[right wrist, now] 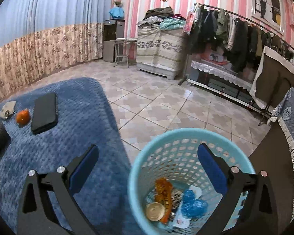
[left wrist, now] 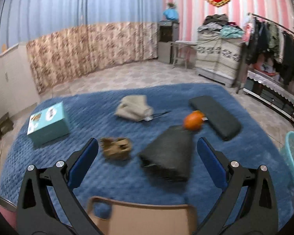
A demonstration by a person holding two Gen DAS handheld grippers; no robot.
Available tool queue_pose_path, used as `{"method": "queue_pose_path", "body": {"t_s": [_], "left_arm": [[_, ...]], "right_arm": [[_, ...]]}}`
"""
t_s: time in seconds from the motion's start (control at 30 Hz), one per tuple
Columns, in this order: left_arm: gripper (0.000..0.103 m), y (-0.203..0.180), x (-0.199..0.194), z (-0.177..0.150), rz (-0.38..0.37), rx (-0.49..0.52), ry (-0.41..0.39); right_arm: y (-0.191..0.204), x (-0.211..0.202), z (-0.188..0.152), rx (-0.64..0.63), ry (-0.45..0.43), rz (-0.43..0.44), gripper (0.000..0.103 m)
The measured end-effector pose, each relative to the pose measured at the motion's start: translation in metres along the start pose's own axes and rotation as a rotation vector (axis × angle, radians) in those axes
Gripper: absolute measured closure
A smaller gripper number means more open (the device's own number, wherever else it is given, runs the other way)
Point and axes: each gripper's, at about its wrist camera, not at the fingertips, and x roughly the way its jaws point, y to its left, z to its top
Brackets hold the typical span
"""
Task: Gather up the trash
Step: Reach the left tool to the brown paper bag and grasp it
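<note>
My left gripper (left wrist: pixel 147 146) is open and empty above the blue rug (left wrist: pixel 88 176). Just ahead of it lie a crumpled brown paper wad (left wrist: pixel 116 147) and a dark grey pouch (left wrist: pixel 168 154). Farther off are an orange (left wrist: pixel 193 120), a beige cloth (left wrist: pixel 134 107) and a flat black case (left wrist: pixel 215 116). My right gripper (right wrist: pixel 147 152) is open and empty over the light blue trash basket (right wrist: pixel 145 156), which holds an orange wrapper (right wrist: pixel 163 193), a round gold lid (right wrist: pixel 155 211) and blue plastic (right wrist: pixel 193 203).
A teal box (left wrist: pixel 49 124) sits on the rug at left. A cardboard piece (left wrist: pixel 147 218) lies under the left gripper. A clothes rack (right wrist: pixel 235 33), covered cabinet (right wrist: pixel 159 49) and tiled floor (right wrist: pixel 166 105) lie beyond. A dark chair with fringed cloth (right wrist: pixel 292 129) stands right.
</note>
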Motion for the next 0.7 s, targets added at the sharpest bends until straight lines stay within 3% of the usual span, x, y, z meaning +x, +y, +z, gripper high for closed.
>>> {"method": "queue_pose_path", "body": {"t_s": [0.17, 0.37, 0.5, 0.63, 0.7], "left_arm": [[0.006, 0.044, 0.025, -0.003, 0.036, -0.03, 0.062], [0.008, 0.058, 0.054, -0.007, 0.012, -0.013, 0.131], [0.021, 0.057, 0.075, -0.007, -0.046, 0.005, 0.189], [0.048, 0.059, 0.087, -0.01, -0.129, -0.026, 0.244], [0.049, 0.061, 0.089, -0.012, -0.161, -0.041, 0.239]], "right_arm": [[0.025, 0.001, 0.001, 0.024, 0.014, 0.006, 0.004], [0.058, -0.006, -0.002, -0.016, -0.011, -0.024, 0.004], [0.082, -0.022, -0.005, -0.106, -0.056, -0.022, 0.004], [0.091, -0.03, -0.006, -0.113, -0.052, 0.026, 0.004], [0.099, -0.029, -0.008, -0.119, -0.023, 0.034, 0.004]]}}
